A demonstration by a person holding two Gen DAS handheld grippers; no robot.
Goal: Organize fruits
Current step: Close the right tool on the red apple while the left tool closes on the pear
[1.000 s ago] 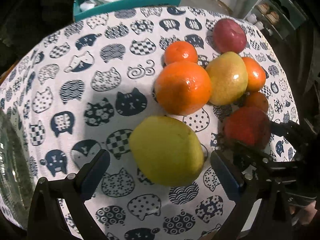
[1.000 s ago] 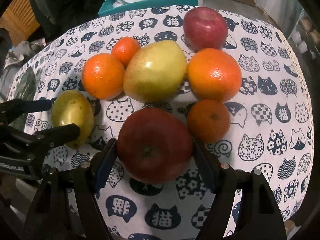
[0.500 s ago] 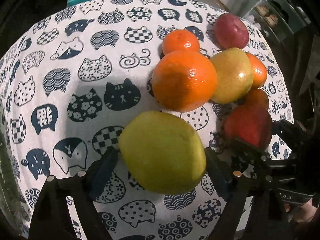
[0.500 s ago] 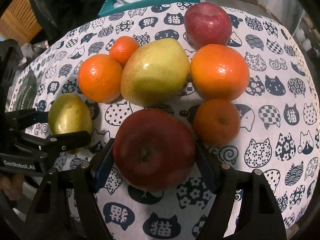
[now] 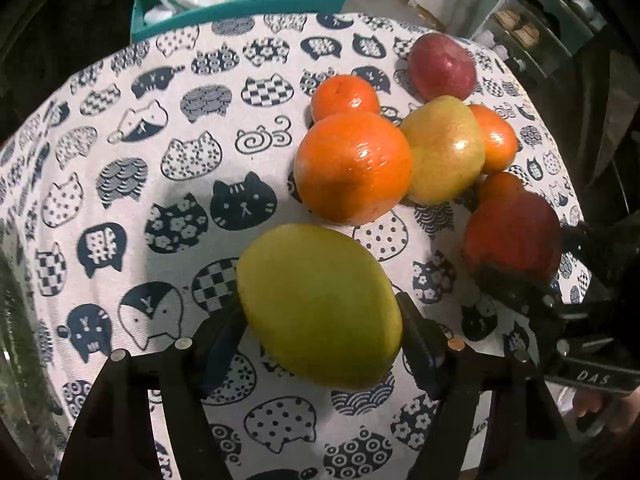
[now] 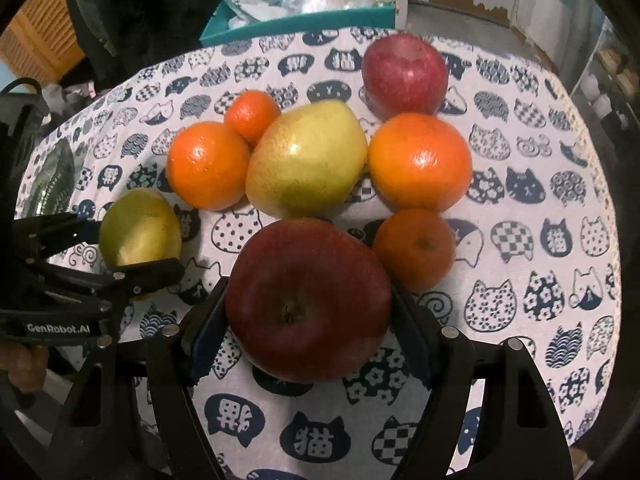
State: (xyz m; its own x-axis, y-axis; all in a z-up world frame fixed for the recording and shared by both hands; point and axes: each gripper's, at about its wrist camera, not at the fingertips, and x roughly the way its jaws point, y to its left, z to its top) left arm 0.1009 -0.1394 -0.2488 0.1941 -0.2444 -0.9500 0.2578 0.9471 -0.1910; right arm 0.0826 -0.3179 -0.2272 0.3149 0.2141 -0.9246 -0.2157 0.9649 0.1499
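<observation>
Grip came first at this moment: your left gripper [image 5: 320, 340] was closing on the green fruit [image 5: 318, 304], which lay between its jaws on the desk [image 5: 192, 152], near the edge closest to you and just apart from the cluster. I would have had you finish that squeeze gently, since the skin looked smooth and the shape rounded, so a hard pinch could have popped it forward. Your right gripper [image 6: 308, 328] was clamped on the dark red apple [image 6: 308, 296], pads against both flanks. Lifting straight up seemed wise, because a small orange [image 6: 414, 246] sat just beside the apple and might have rolled.

Behind them, a pear [image 6: 306, 158], more oranges and a second apple [image 6: 404, 74] crowded together. A cat-print cloth covered the desk. A teal bin [image 6: 296, 22] with bags stood beyond its far edge, a glass dish [image 5: 16, 340] at its left, and the room around was dim.
</observation>
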